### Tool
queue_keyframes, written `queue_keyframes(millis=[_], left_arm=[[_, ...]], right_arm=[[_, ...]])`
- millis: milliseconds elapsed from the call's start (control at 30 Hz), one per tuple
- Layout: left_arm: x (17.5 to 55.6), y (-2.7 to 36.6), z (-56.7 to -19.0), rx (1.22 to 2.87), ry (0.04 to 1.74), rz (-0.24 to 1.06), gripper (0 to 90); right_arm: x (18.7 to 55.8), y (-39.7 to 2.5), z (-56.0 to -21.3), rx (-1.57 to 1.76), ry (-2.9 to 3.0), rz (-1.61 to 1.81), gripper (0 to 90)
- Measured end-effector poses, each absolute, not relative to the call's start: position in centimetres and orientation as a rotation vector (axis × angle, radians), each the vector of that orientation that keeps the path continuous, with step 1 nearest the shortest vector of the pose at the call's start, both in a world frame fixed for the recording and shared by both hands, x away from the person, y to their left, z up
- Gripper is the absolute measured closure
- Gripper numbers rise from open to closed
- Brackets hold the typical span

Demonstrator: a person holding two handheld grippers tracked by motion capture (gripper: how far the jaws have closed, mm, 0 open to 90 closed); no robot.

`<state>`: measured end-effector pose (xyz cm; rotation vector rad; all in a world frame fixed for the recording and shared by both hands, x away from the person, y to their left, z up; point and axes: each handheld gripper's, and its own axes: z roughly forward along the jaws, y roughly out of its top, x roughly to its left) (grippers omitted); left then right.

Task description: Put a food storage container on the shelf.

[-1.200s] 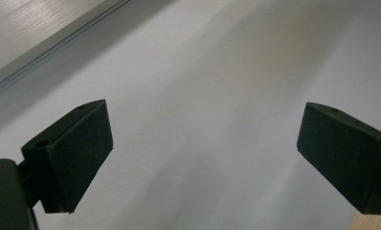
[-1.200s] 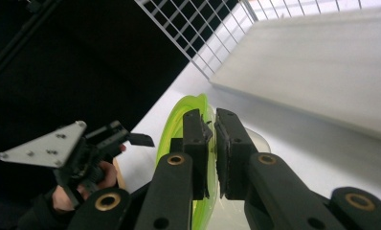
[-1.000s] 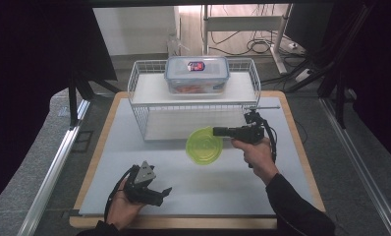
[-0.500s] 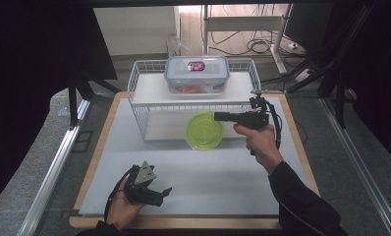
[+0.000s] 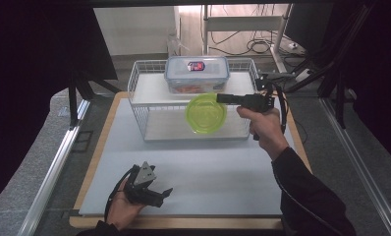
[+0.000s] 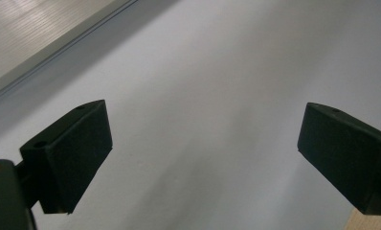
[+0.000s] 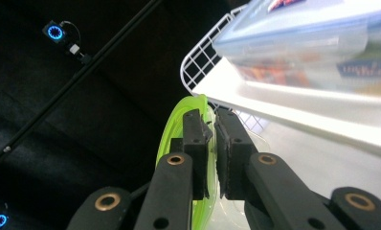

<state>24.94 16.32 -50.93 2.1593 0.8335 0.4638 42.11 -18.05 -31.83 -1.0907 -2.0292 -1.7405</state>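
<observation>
A lime-green plastic plate hangs in the air in front of the white wire rack, level with its shelf edge. My right gripper is shut on the plate's right rim; in the right gripper view the jaws pinch the green plate edge-on, close to the rack's corner. A clear lidded food container stands on the rack's top shelf, and shows as a clear container in the right gripper view. My left gripper rests low near the table's front edge, open, with nothing between its fingers.
A pale grey mat covers the wooden table. The rack has a lower shelf behind the plate. Dark frame struts and cables stand around the table's back and sides.
My right gripper has carried the green plate up and back from above the mat to the front of the rack. The left gripper has stayed where it was.
</observation>
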Motion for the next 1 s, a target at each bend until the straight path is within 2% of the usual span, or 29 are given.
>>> queue_keyframes(millis=[400,1000], left_arm=[[24.8,16.2,-50.9,2.162,0.826,0.464,4.7],[24.8,16.3,-50.8,2.15,0.818,0.457,4.4]], right_arm=[[43.5,-17.7,-28.1,-1.098,-2.008,-1.79,84.2],[47.4,-15.9,-24.4,-1.206,-1.977,-1.874,84.1]])
